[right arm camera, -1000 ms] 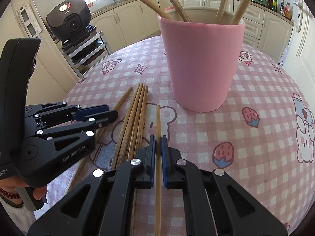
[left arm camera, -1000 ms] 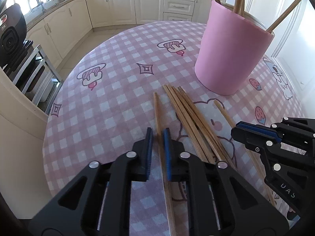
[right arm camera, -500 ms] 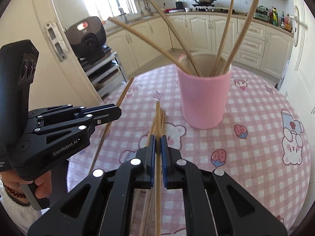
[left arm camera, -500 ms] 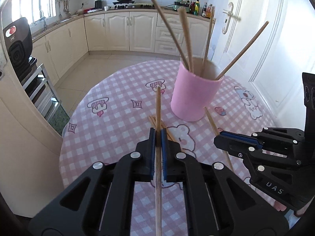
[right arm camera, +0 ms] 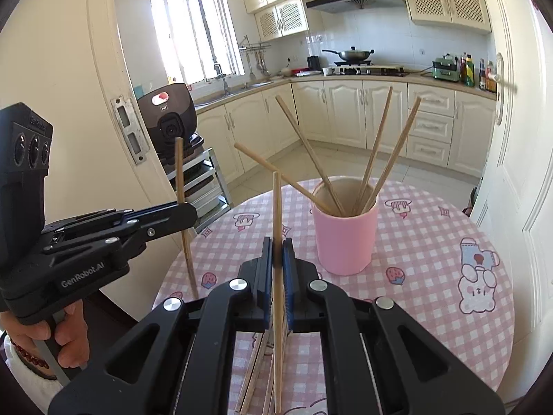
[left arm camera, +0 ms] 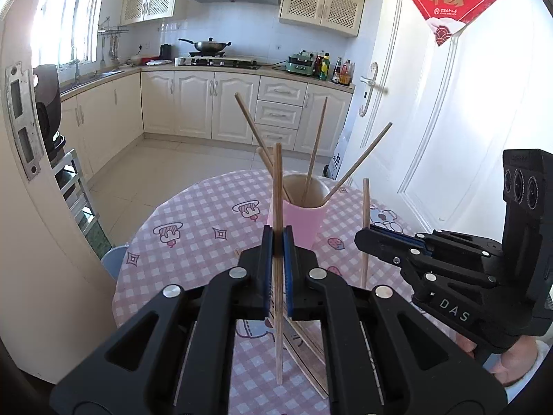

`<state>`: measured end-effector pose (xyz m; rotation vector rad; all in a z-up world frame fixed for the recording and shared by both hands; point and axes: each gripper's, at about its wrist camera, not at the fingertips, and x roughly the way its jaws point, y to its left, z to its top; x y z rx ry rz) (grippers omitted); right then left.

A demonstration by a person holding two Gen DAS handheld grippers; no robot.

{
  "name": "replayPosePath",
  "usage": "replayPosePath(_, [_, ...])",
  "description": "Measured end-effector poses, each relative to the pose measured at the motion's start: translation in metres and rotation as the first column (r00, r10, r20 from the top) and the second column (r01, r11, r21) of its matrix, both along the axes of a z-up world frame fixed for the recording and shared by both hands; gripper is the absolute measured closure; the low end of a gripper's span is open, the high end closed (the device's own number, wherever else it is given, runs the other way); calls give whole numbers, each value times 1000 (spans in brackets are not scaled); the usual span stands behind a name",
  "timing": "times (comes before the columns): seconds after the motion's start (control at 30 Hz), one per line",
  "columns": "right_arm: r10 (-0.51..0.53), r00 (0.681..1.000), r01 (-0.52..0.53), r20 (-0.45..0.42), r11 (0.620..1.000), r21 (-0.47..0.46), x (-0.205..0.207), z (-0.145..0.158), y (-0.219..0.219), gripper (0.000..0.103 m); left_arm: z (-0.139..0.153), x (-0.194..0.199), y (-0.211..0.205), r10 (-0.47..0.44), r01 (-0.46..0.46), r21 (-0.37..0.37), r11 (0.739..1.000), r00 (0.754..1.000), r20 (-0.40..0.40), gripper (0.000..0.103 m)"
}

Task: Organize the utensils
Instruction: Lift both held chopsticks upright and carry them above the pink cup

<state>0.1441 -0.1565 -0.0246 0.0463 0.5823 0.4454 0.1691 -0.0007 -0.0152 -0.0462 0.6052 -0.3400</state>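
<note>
A pink cup (left arm camera: 304, 223) (right arm camera: 345, 242) stands on the round checked table and holds several wooden chopsticks leaning outward. My left gripper (left arm camera: 277, 242) is shut on one chopstick (left arm camera: 277, 186), held upright above the table, left of the cup; it also shows in the right wrist view (right arm camera: 179, 173). My right gripper (right arm camera: 277, 245) is shut on another chopstick (right arm camera: 276, 207), also upright, near the cup; it shows in the left wrist view (left arm camera: 365, 207). Several loose chopsticks (right arm camera: 255, 373) (left arm camera: 307, 349) lie on the table below both grippers.
The table (right arm camera: 432, 242) has a pink checked cloth and drops off at its round edge. A door frame (right arm camera: 114, 121) and a metal rack with a black appliance (right arm camera: 172, 117) stand to the left. Kitchen cabinets line the back wall.
Both grippers have lifted their chopsticks well up off the table and tipped them upright. The cup now appears lower and farther away in both views.
</note>
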Motion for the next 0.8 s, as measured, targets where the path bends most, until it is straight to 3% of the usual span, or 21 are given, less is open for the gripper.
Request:
replayPosePath(0.23, [-28,990,27,139,1000,10,-14,23,-4,98,13,-9,-4,3,-2,-29,1000,999,44,97])
replayPosePath(0.5, [-41,985,43,166,999,-7,-12,14,-4,98,22,-14,-11,-6,11,-57,998,997,76,97])
replayPosePath(0.8, [-107,955,100,279,994,38,-8,36,-16,99,41,-6,-24,-11,22,-89,996,992,126,97])
